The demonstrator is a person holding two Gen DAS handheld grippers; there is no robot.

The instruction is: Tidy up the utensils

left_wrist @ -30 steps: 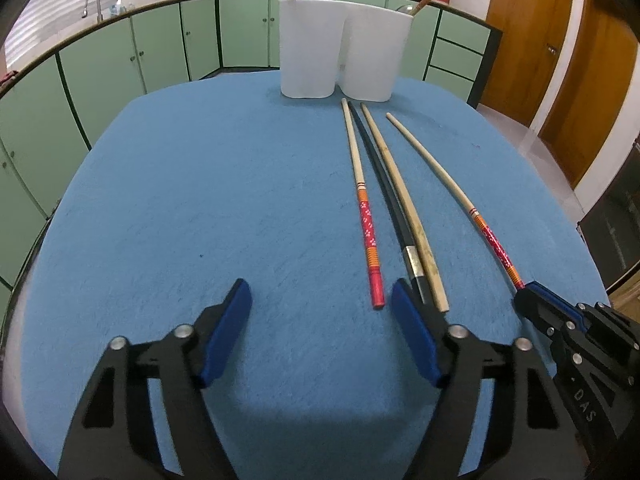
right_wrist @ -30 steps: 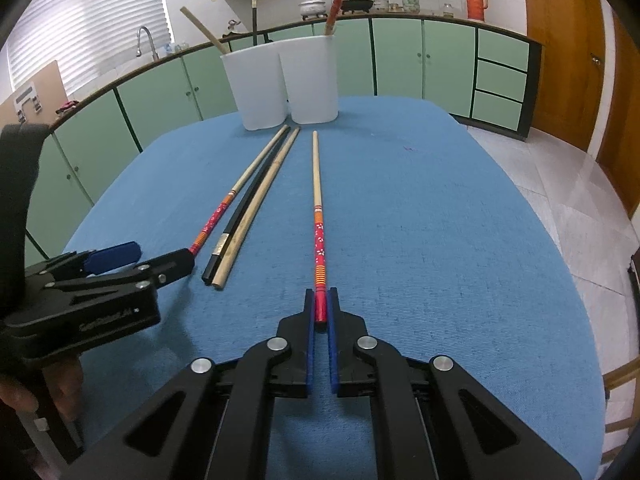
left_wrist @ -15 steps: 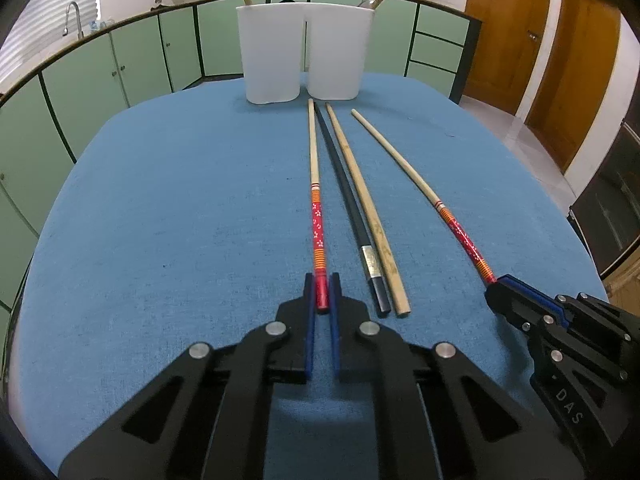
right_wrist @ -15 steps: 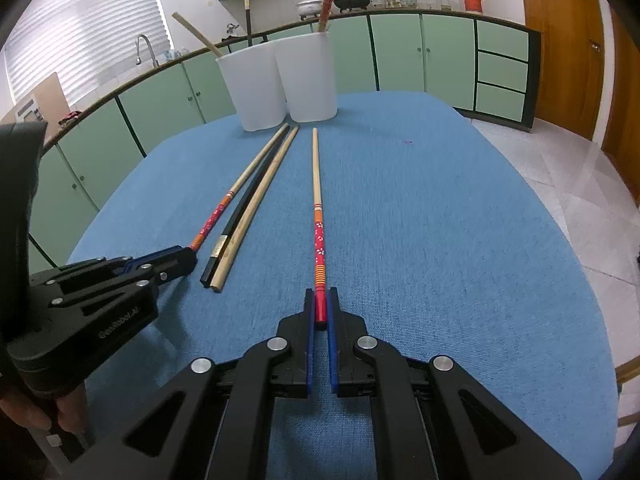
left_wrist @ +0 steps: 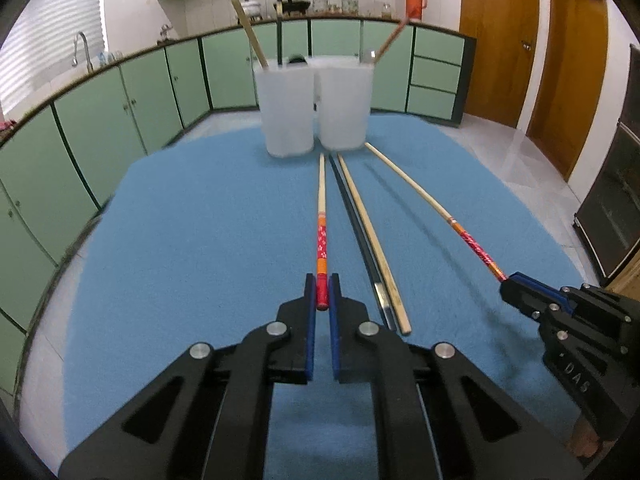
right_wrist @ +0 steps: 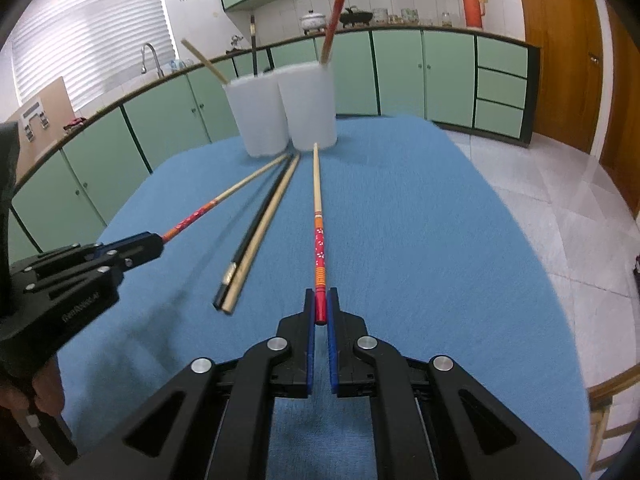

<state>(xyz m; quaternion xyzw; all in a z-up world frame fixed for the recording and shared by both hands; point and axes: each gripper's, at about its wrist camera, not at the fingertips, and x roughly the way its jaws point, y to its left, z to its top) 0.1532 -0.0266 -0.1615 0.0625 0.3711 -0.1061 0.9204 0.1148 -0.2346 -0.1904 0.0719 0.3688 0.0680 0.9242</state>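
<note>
Evidently light, stiff, slippery: each claw [left_wrist: 322, 294] [right_wrist: 321, 306] is clamped on a chopstick's [left_wrist: 321, 216] [right_wrist: 317, 200] red end, lower centre.

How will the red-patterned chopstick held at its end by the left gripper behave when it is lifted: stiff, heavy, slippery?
The red-patterned chopstick looks straight and thin, so probably stiff and light. The left hand-held gripper pinches only its red tip, so the long free end may droop or swing. Its glossy painted surface might slip between the pads.
</note>
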